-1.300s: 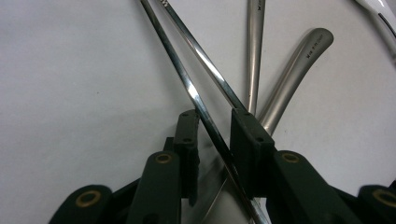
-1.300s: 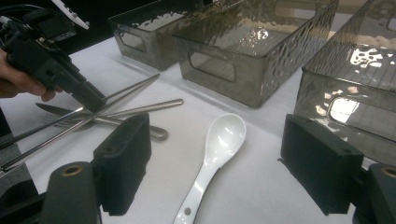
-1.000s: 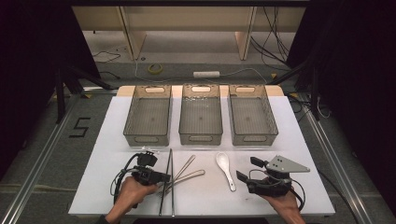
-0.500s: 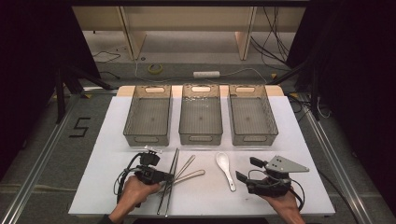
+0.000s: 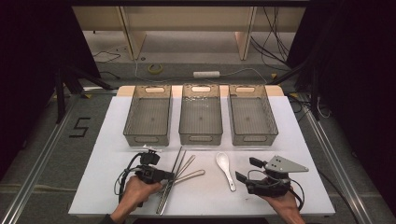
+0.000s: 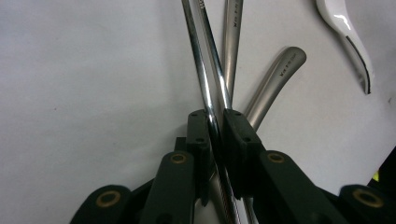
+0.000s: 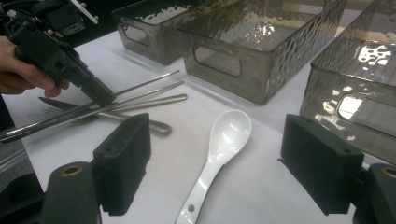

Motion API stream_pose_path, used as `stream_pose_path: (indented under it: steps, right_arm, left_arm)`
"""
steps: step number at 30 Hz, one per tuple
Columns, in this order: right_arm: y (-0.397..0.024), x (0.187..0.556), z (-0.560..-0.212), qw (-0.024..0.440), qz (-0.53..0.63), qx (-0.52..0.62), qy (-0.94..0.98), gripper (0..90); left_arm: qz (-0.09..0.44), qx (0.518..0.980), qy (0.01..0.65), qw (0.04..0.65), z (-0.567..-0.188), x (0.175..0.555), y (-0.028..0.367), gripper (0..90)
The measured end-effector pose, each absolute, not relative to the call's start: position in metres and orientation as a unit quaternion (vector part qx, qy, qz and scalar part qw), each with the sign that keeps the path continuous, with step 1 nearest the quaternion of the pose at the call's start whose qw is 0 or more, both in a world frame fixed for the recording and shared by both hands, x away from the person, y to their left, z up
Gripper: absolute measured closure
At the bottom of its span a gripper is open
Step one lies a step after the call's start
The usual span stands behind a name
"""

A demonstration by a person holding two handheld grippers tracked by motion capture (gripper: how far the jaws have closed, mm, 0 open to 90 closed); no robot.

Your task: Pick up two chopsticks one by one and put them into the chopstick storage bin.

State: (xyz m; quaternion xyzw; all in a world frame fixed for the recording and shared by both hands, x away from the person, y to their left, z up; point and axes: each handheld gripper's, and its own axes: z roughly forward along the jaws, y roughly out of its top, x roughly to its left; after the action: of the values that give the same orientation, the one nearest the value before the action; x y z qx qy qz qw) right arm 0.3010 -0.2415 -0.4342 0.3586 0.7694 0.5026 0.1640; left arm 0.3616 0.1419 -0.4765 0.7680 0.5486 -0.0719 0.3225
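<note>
A pair of metal chopsticks [image 5: 176, 161] lies on the white table in front of the bins, crossing over other metal cutlery handles [image 5: 191, 175]. My left gripper [image 5: 169, 176] is shut on the chopsticks [image 6: 205, 56]. Its jaws have just been closing, and the pads of the left gripper [image 6: 216, 126] press on both rods. A white ceramic spoon [image 5: 226, 169] lies to the right. My right gripper [image 5: 245, 169] rests beside the spoon, open. In the right gripper view the white spoon [image 7: 229, 133] lies ahead between the wide-apart pads of the right gripper [image 7: 219, 158], untouched.
Three grey see-through bins stand in a row behind the cutlery: left bin [image 5: 147, 138], middle bin [image 5: 201, 138], right bin [image 5: 254, 138]. A curved metal handle [image 6: 275, 74] lies under the chopsticks. The table's front edge runs just below both hands.
The chopsticks have tilted slightly, their far ends swinging right, as the left jaws drew in on them. Both hands stay in place.
</note>
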Motion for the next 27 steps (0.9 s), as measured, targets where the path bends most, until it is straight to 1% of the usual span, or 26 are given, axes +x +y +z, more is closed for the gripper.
stream_pose_path:
  steps: [12, 19, 25, 27]
  right_arm:
    - [-0.241, 0.301, -0.435, 0.163, 0.500, 0.357, 0.771, 25.3]
    - [-0.241, 0.302, -0.435, 0.164, 0.499, 0.358, 0.772, 25.2]
    - [-0.241, 0.302, -0.435, 0.162, 0.499, 0.358, 0.772, 25.1]
    - [-0.241, 0.302, -0.435, 0.163, 0.501, 0.358, 0.771, 25.1]
  left_arm:
    - [-0.112, 0.743, 0.557, 0.353, -0.477, 0.362, 0.144, 84.1]
    - [-0.125, 0.740, 0.550, 0.366, -0.475, 0.360, 0.143, 84.8]
    - [-0.118, 0.744, 0.537, 0.380, -0.468, 0.356, 0.140, 85.1]
    - [-0.107, 0.747, 0.528, 0.391, -0.461, 0.354, 0.139, 85.2]
